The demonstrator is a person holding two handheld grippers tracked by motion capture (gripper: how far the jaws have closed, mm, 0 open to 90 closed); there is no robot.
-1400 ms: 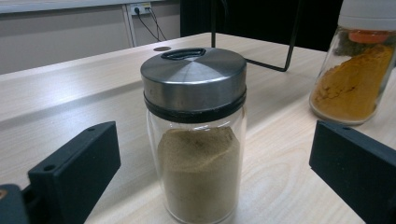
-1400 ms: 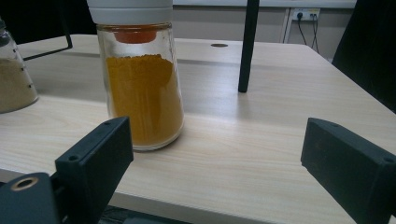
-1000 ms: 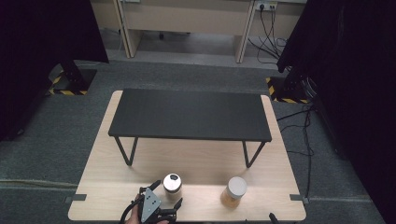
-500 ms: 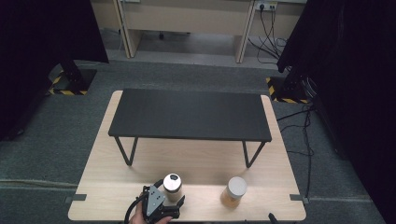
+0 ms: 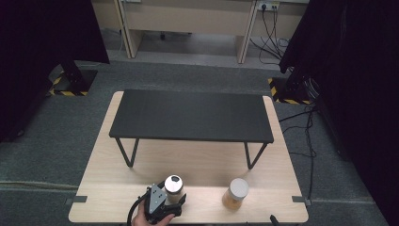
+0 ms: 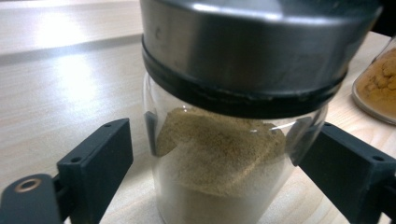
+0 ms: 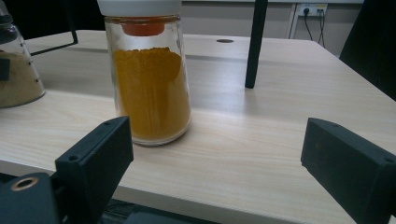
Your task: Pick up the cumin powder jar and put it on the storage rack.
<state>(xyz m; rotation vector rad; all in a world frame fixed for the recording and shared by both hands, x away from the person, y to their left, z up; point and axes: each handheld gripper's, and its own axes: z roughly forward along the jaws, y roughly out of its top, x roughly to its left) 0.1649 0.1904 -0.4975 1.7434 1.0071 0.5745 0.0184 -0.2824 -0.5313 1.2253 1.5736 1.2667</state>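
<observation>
The left gripper [image 6: 219,154] stood at the near edge of the surface [image 5: 197,160], left of its middle, its jaws spread wide around a glass jar of pale brown powder [image 6: 224,168]. The right jaw lay at the glass; the left jaw stood just apart from it. The jar stood upright under a dark metal lid [image 5: 173,182]. The right gripper [image 7: 219,154] hung open and empty at the near edge, toward the right corner. A jar of yellow powder [image 7: 152,88] with a white lid [image 5: 238,187] stood upright just beyond its left jaw. A black metal rack [image 5: 193,116] stood toward the far edge.
</observation>
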